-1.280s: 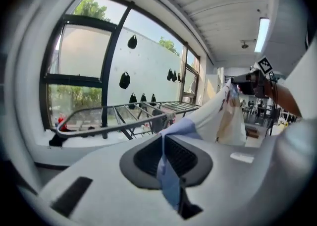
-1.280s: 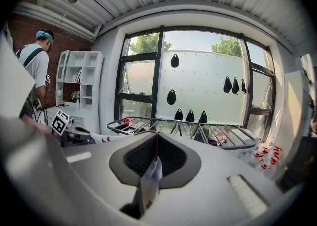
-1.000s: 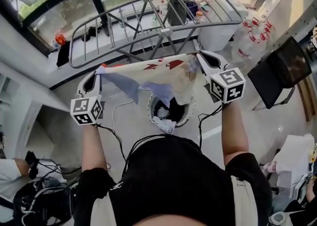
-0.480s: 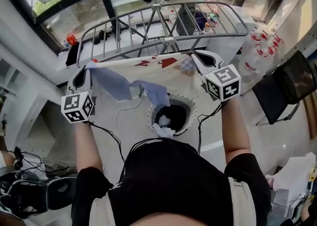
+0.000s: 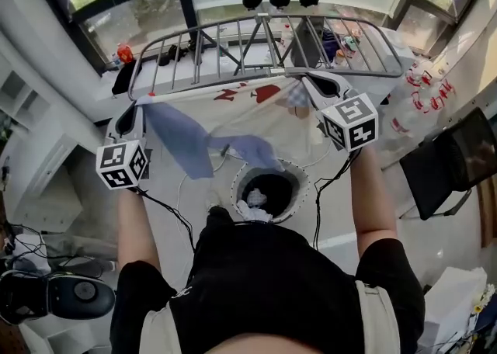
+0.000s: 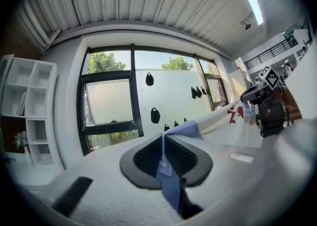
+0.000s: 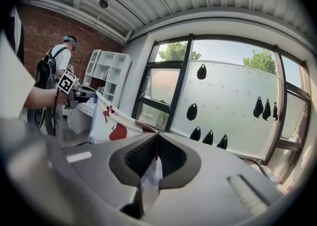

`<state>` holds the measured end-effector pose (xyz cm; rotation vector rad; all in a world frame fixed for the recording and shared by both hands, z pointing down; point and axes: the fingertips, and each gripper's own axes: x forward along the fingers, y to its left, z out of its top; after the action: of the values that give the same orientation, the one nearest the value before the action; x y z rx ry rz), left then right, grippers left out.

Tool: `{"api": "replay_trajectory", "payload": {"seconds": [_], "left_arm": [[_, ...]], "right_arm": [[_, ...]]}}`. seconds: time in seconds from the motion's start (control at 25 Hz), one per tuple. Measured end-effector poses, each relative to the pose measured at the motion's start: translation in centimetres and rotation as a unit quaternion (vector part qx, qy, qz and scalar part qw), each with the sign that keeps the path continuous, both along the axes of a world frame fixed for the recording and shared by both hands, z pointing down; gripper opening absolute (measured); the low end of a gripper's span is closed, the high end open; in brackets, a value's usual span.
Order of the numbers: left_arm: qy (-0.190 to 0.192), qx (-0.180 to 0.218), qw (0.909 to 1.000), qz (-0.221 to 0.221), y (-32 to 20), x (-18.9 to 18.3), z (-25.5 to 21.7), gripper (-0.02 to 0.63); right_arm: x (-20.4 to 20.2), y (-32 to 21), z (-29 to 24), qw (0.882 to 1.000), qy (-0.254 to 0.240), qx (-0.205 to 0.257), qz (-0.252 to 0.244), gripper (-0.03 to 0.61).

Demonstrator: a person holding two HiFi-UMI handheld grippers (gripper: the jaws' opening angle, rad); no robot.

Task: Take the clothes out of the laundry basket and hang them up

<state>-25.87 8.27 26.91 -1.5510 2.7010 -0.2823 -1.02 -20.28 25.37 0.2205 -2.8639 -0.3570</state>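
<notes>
You hold a cream garment with red print and blue sleeves stretched wide between your two grippers, just in front of the grey drying rack and above the laundry basket on the floor. Your left gripper is clenched on a blue edge of the cloth and your right gripper on a pale corner, one at each end, probably to spread the fabric flat for laying over the rack's bars. More clothes lie in the basket.

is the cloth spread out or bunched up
Spread out. The cloth is stretched wide between the left gripper and the right gripper, each shut on an upper corner.
</notes>
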Motion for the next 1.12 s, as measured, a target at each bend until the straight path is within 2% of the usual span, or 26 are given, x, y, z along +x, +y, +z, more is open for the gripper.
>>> {"api": "replay_trajectory", "payload": {"seconds": [0.36,0.68,0.88,1.12], "left_arm": [[-0.007,0.01,0.9999,-0.009,-2.0,-9.7,-1.5,0.021],[-0.012,0.01,0.9999,-0.003,-6.2,-20.4,-3.1,0.021],[0.006,-0.004,1.0,0.006,-10.0,-27.3,-2.5,0.021],[0.035,-0.042,0.9982,0.023,-14.9,-34.1,1.8,0.023]], "right_arm": [[-10.5,-2.8,-1.7,1.0,0.002,0.027,-0.008,0.021],[-20.8,-6.8,-2.9,0.999,0.013,0.029,0.007,0.02],[-27.5,-10.7,-2.4,0.998,0.045,0.031,0.027,0.021],[-33.9,-15.2,1.8,0.992,0.106,0.041,0.062,0.021]]}}
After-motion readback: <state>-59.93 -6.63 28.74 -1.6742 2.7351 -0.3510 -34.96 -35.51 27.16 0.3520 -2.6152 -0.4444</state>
